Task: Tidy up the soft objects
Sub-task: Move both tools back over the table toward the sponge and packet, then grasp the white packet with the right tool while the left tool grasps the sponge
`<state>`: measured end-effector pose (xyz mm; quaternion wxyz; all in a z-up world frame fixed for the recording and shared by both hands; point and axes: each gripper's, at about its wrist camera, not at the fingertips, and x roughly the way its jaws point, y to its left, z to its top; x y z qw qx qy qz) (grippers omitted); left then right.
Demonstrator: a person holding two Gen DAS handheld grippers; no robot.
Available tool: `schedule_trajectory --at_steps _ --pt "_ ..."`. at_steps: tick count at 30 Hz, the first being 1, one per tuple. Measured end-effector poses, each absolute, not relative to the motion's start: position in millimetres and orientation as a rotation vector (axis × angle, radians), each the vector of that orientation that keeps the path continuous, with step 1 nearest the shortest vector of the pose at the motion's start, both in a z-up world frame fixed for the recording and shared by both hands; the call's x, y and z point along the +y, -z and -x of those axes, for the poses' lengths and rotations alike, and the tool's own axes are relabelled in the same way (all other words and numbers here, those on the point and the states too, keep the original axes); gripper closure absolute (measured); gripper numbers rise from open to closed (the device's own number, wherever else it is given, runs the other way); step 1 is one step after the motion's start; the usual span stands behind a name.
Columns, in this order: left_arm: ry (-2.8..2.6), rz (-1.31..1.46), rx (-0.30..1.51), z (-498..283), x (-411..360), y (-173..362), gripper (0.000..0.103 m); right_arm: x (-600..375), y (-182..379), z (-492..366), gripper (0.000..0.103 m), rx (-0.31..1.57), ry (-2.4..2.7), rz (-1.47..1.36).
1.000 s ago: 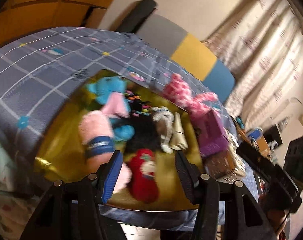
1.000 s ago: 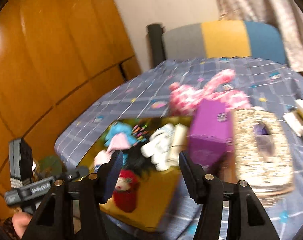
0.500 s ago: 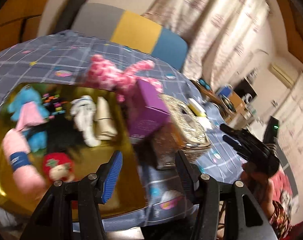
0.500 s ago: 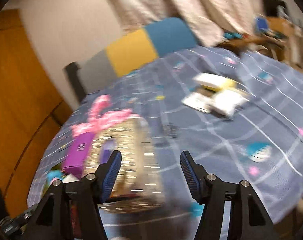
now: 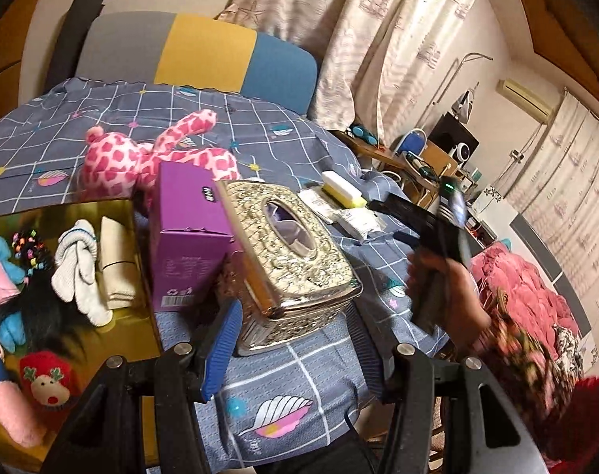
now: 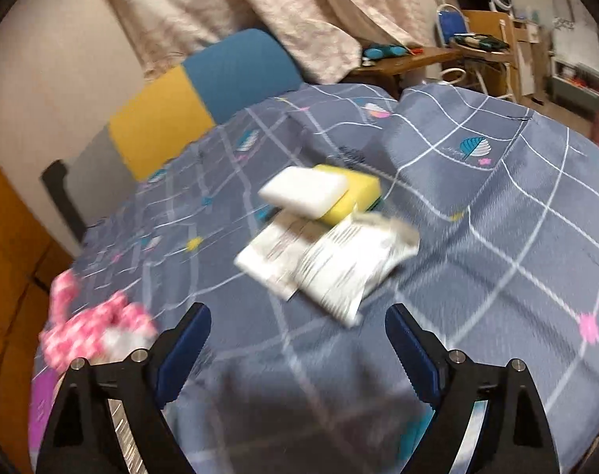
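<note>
Swung off gold tray point(image 5: 141, 260) w/ small plush since prior frames; both views now rightward.
Left gripper point(image 5: 295, 349): part-open, empty, above silver tissue box point(image 5: 299, 260).
Right gripper point(image 6: 297, 349): jaws opening, nothing between, aimed at white pkts point(image 6: 327, 260), prob. next pick.
Beyond: white/yellow sponges point(image 6: 323, 193) on surface point(image 6: 517, 237).
Pink plush point(image 5: 149, 158) lies past purple box point(image 5: 189, 237), still unsorted.

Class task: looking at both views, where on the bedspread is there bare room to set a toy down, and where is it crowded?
Free: the bedspread right of the sponges and packets, and in front of them. Crowded: the gold tray and around the purple box and tissue box.
</note>
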<state>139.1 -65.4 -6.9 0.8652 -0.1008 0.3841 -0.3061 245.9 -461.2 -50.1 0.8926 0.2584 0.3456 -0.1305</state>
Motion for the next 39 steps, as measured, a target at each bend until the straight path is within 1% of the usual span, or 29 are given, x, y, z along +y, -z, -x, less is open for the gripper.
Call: schedule_trajectory --at_steps 5,11,12,13,14,16,17,19,20,22,23,29,32,35,36,39 --pt "0.644 0.204 0.817 -141.5 -73.6 6.9 0.048 -483.2 73.3 -292.0 0.012 0.805 0.364 -0.579" --pt "0.642 0.196 0.831 -145.8 -82.4 6.6 0.048 -504.5 100.7 -317.9 0.013 0.863 0.422 -0.676" --pt "0.643 0.192 0.835 -146.5 -84.0 6.7 0.048 -505.5 104.6 -320.3 0.016 0.872 0.418 -0.668" --pt "0.646 0.192 0.839 -147.4 -85.4 7.1 0.048 -505.6 106.6 -320.7 0.023 0.878 0.414 -0.659" --pt "0.649 0.193 0.842 -148.1 -87.0 7.5 0.048 -505.9 108.5 -320.1 0.024 0.880 0.401 -0.649" --pt "0.652 0.190 0.851 -150.8 -92.5 8.3 0.048 -506.6 107.4 -316.2 0.032 0.862 0.367 -0.627" --pt "0.660 0.195 0.855 -151.7 -95.3 8.5 0.048 -507.1 106.8 -313.0 0.034 0.857 0.346 -0.621" --pt "0.676 0.203 0.862 -153.8 -102.1 8.8 0.048 -511.0 103.3 -302.1 0.049 0.842 0.308 -0.620" --pt "0.685 0.204 0.866 -155.2 -106.5 8.4 0.048 -513.3 101.1 -296.9 0.054 0.835 0.290 -0.624" --pt "0.709 0.204 0.870 -157.3 -117.2 6.7 0.048 -519.0 96.6 -285.2 0.058 0.820 0.263 -0.616" --pt "0.719 0.206 0.872 -158.4 -121.5 5.9 0.048 -521.3 95.1 -279.3 0.064 0.814 0.259 -0.594" --pt "0.784 0.227 0.881 -171.5 -169.3 -10.9 0.048 -538.4 92.4 -245.2 0.066 0.739 0.236 -0.543" --pt "0.806 0.259 0.883 -182.6 -194.0 -21.5 0.047 -549.2 100.0 -230.7 0.066 0.678 0.255 -0.539" --pt "0.805 0.279 0.895 -203.4 -230.5 -31.1 0.045 -569.8 118.1 -218.1 0.067 0.638 0.271 -0.658" --pt "0.806 0.285 0.902 -209.7 -240.9 -32.1 0.041 -577.5 123.7 -213.8 0.068 0.625 0.265 -0.706" --pt "0.802 0.327 0.957 -236.4 -276.8 -29.0 0.040 -586.2 129.9 -206.6 0.069 0.577 0.237 -0.773"
